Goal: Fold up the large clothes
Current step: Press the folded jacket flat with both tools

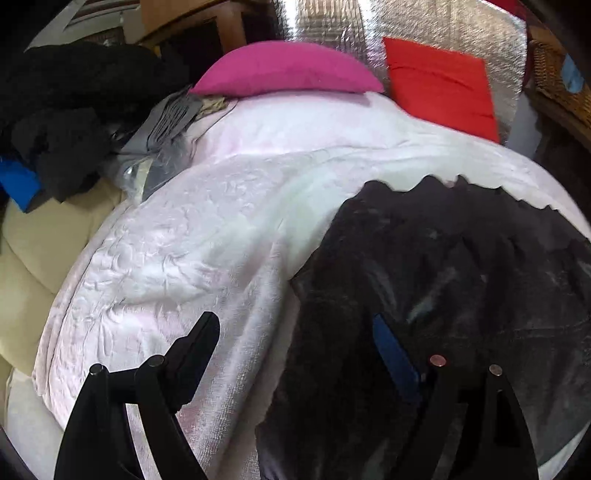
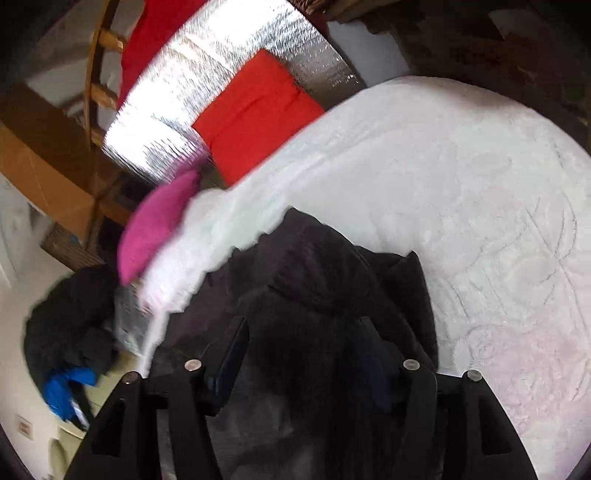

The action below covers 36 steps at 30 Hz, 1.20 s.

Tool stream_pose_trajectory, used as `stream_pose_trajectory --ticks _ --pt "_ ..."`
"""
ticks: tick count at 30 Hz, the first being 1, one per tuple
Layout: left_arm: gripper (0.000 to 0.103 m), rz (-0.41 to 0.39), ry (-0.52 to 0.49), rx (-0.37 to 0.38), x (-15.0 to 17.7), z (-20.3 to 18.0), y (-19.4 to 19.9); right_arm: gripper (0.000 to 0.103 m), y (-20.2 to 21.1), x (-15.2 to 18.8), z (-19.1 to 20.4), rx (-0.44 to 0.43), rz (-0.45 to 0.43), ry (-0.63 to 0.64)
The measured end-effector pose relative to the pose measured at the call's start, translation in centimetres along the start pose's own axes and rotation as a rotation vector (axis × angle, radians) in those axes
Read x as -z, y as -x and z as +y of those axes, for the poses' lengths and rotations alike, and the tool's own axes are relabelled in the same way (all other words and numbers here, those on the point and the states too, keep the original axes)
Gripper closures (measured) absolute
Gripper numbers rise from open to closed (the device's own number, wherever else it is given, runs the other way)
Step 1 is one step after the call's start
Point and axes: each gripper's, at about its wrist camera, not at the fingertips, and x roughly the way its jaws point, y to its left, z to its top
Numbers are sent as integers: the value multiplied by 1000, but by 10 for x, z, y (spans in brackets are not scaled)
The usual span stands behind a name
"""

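A large black fleece garment (image 1: 443, 288) lies on a pale pink bedspread (image 1: 192, 240). In the left wrist view it fills the lower right. My left gripper (image 1: 295, 343) is open, its left finger over the bedspread and its right finger with the blue pad (image 1: 395, 354) over the garment's edge. In the right wrist view the same garment (image 2: 317, 280) is bunched up between my right gripper's (image 2: 303, 350) fingers, which are spread wide with cloth lying over and between them. The bedspread (image 2: 461, 192) fills the right side.
A magenta cushion (image 1: 288, 68) and a red cushion (image 1: 443, 85) lie at the head of the bed against silver foil sheeting (image 1: 424, 26). A heap of dark clothes (image 1: 62, 110) with a blue piece sits at the left on a cream surface. A wicker basket (image 1: 557, 77) stands at right.
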Motion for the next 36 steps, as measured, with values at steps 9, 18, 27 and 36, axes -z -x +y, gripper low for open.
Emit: stream_pose_trajectory --ticks 9,18,27,36 --pt "18 -5 -73 -60 1 -5 -4 41 -12 -1 4 35 45 -18" --pt "18 -19 -89 -68 1 -5 -3 41 -30 6 39 11 47 66" --pt "18 -24 -94 -62 3 -5 -3 40 -32 9 38 48 66 77" --pt "18 -38 -95 -68 5 -6 -2 42 -16 18 65 -86 37 144"
